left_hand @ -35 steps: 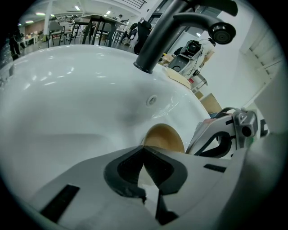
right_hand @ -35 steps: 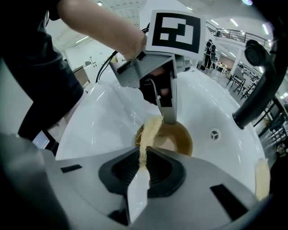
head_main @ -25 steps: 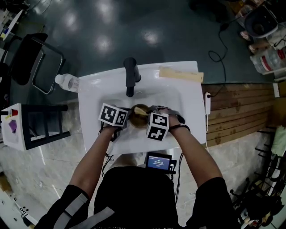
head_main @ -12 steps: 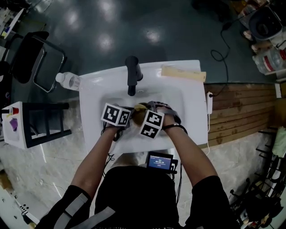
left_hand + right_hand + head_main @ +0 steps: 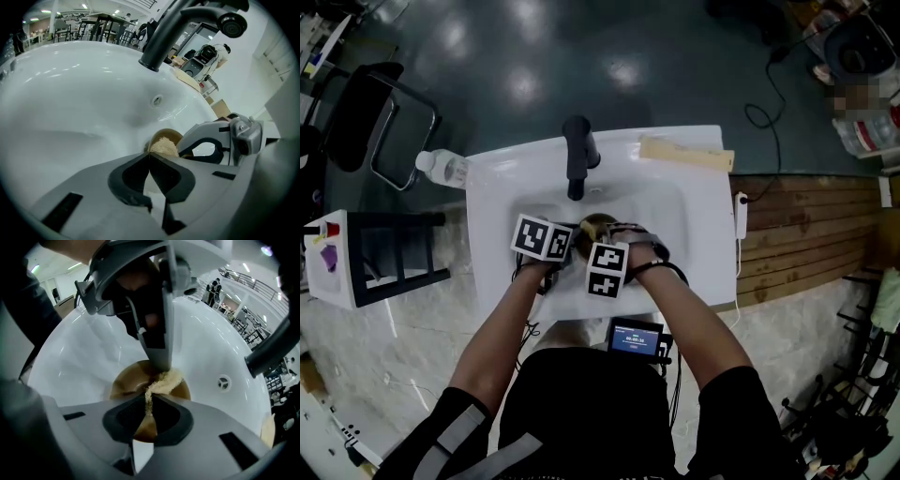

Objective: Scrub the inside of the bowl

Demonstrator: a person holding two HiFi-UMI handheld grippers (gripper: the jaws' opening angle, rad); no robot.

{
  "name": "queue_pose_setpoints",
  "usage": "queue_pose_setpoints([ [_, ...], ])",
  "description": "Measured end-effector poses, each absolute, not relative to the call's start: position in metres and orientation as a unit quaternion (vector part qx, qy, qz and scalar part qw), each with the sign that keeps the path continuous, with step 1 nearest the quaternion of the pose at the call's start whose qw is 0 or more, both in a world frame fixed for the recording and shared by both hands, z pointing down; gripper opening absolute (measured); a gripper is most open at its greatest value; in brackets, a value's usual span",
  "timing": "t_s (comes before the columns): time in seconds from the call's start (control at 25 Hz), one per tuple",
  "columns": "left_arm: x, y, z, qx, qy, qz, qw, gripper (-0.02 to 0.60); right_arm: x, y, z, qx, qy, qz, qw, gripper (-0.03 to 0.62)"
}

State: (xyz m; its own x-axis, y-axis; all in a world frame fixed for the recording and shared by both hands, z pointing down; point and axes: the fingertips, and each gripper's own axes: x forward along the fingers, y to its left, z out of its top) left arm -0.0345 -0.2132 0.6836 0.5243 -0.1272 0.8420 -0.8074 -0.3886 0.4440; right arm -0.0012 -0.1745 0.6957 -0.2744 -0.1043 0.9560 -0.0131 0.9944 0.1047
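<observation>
- Bowl [image 5: 598,225]: brown, sitting in the basin of the white sink [image 5: 502,202], just in front of the black faucet [image 5: 575,155]. The head view shows only a sliver of it between the two marker cubes [image 5: 542,239].
- Left gripper [image 5: 150,156]: jaws clenched together, with their tips at the bowl's rim. Its own view hides most of the bowl behind the jaw bodies. The pinch reads better in the right gripper view, where a grey finger [image 5: 158,350] comes down onto the far rim.
- Right gripper [image 5: 148,404]: jaws clamped on a thin edge of a tan, fibrous scrub pad [image 5: 168,379]. The pad's loose part lies inside the bowl, beside the left gripper's finger.
- The bowl's near side is covered by the right gripper's jaws, and whether the pad reaches the bottom cannot be made out.
- The head view hides both sets of jaws beneath the cubes and hands.
</observation>
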Motion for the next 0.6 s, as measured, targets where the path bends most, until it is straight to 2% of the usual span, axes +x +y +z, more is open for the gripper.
queue_pose_setpoints([
  [0.28,-0.034,-0.219,0.684,0.746,-0.322,0.375,0.447,0.008,-0.002,-0.152,0.692,-0.026,-0.807,-0.04,0.588,0.043],
  [0.6,-0.042,-0.221,0.684,0.752,-0.318,0.384,0.431,0.009,0.007,-0.147,0.668,-0.01,-0.842,0.036,0.539,0.043],
])
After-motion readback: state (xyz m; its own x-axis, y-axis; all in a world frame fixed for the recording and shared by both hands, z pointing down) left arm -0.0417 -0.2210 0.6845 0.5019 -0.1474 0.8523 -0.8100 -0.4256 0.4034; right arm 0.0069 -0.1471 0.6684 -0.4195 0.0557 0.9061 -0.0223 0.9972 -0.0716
